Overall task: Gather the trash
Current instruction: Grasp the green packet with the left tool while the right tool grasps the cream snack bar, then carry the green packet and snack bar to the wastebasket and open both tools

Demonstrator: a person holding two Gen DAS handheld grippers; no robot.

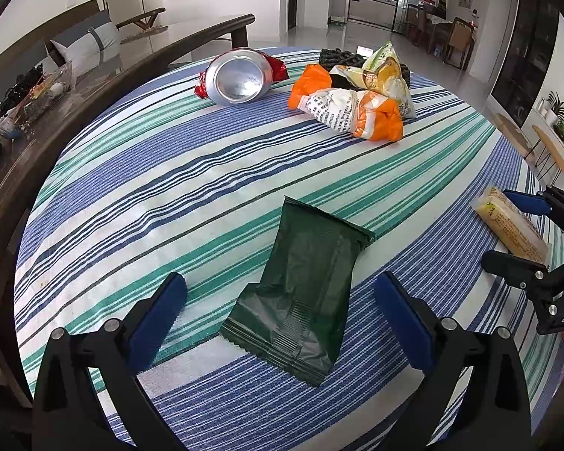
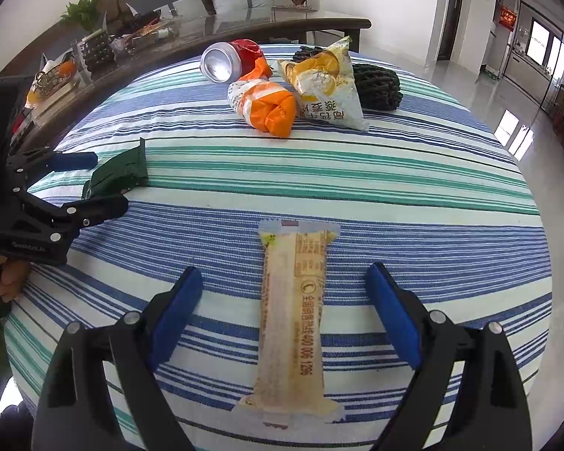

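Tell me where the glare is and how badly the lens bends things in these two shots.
Left wrist view: bright glare on the can base, tablecloth stripes bowing strongly toward the edges, corners vignetted black. Right wrist view: window reflections glaring on the floor, the same barrel curve, yet the long yellow wrapper stays sharp.

left gripper (image 1: 281,293) spread wide over green wrapper (image 1: 300,297) on striped cloth (image 1: 150,173). right gripper (image 1: 507,229) around yellow packet (image 1: 509,225) at right. crushed can (image 1: 238,77) and orange bag (image 1: 351,111) far back.

My pads (image 1: 158,319) look matt blue rubber; the green wrapper (image 1: 304,300) is glossy film, the cloth (image 1: 206,188) coarse woven, the can (image 1: 238,79) upper centre shiny metal.
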